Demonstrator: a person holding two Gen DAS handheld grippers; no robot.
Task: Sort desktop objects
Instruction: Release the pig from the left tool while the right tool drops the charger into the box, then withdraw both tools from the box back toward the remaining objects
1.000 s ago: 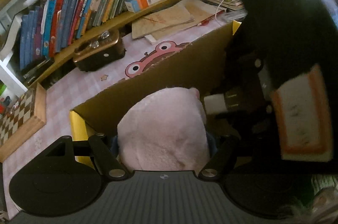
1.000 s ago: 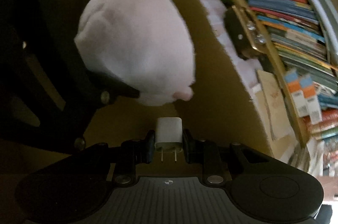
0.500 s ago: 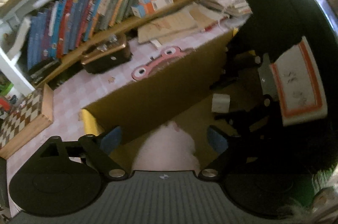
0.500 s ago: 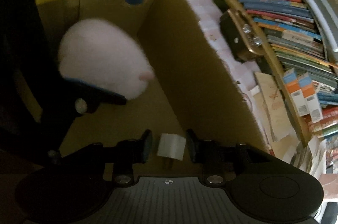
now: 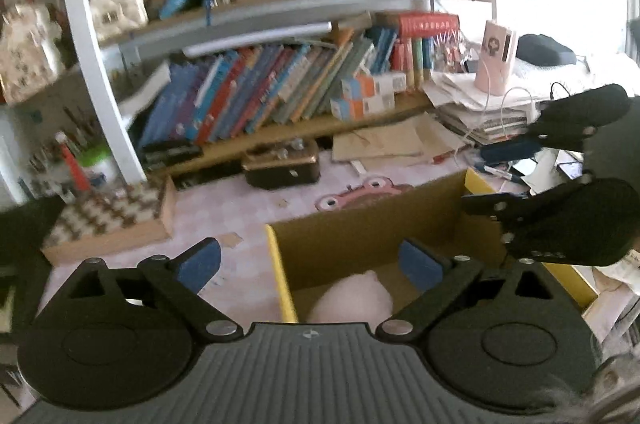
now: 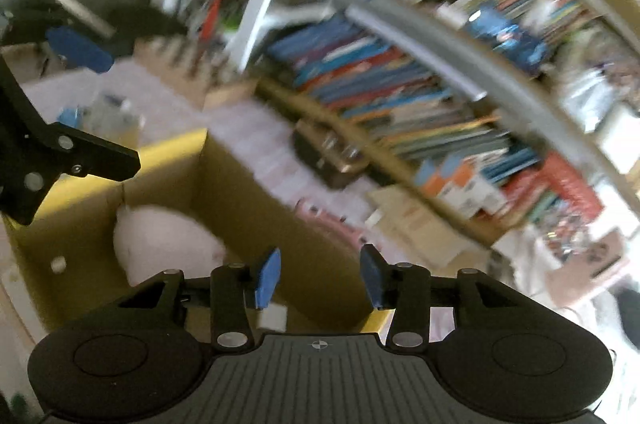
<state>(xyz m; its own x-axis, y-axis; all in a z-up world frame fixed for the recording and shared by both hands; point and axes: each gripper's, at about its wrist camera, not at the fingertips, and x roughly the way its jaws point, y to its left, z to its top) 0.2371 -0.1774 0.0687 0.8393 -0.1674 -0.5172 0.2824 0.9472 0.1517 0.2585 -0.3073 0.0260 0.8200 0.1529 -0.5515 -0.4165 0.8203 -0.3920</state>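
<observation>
Pale pink plush toy (image 5: 352,294) is seen lying on the floor of the open brown cardboard box with yellow flaps (image 5: 360,232), below and ahead of both tongs. A small white plug adapter (image 6: 272,318) lies in the box too, just under the right gripper (image 6: 318,274). Left gripper (image 5: 310,262) is nearer the plush. Its long axis cannot be judged. Left jaws have just been opening, now spread wide, empty. Right jaws have just been opening, partly parted, nothing gripped.
</observation>
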